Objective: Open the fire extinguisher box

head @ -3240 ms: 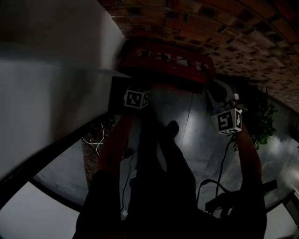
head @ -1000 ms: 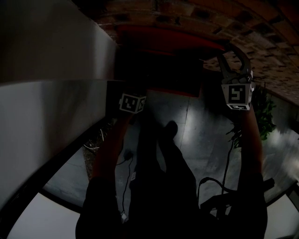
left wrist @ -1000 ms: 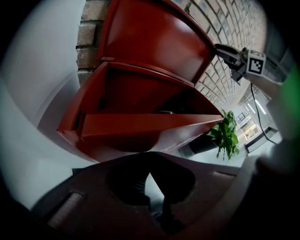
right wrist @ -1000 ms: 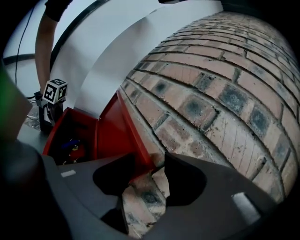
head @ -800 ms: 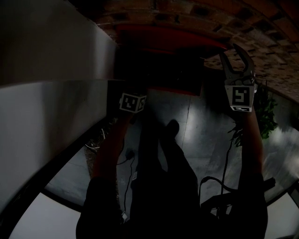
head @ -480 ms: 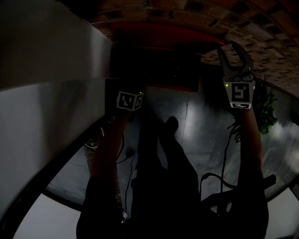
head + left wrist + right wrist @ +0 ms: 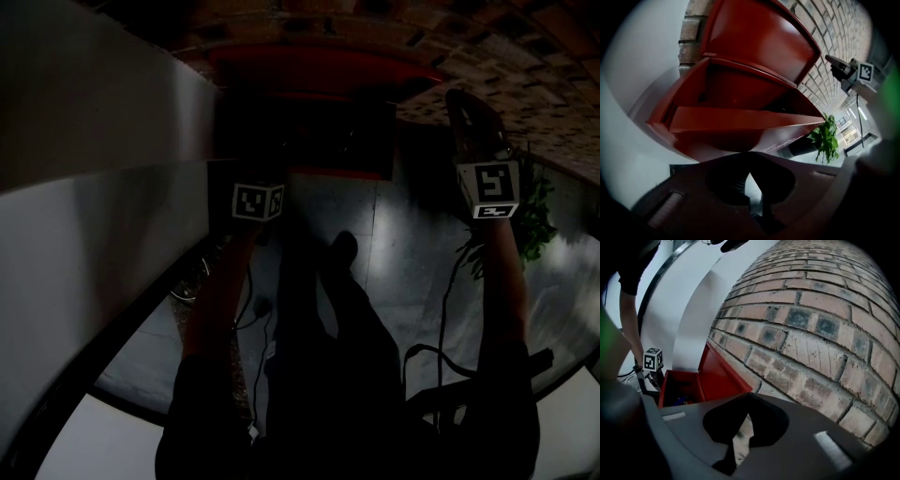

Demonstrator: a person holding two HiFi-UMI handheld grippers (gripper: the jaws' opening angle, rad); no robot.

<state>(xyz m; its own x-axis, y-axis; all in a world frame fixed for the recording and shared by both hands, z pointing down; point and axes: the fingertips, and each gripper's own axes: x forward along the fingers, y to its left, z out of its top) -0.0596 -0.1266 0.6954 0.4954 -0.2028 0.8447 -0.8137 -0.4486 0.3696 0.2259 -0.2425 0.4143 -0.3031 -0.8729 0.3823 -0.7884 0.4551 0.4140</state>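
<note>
Glossy red metal fire extinguisher box [image 7: 754, 42]; rough matt brick wall [image 7: 811, 310]

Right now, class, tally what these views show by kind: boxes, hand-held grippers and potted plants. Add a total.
Boxes: 1, the open red metal fire extinguisher box
Grippers: 2, the left gripper and the right gripper, each with a marker cube
Plants: 1, the green leafy potted plant
Total: 4

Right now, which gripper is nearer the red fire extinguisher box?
Left. The left gripper sits just in front of the open fire extinguisher box, pointing at it. The right gripper is off to the box's right side, facing the brick wall.
</note>
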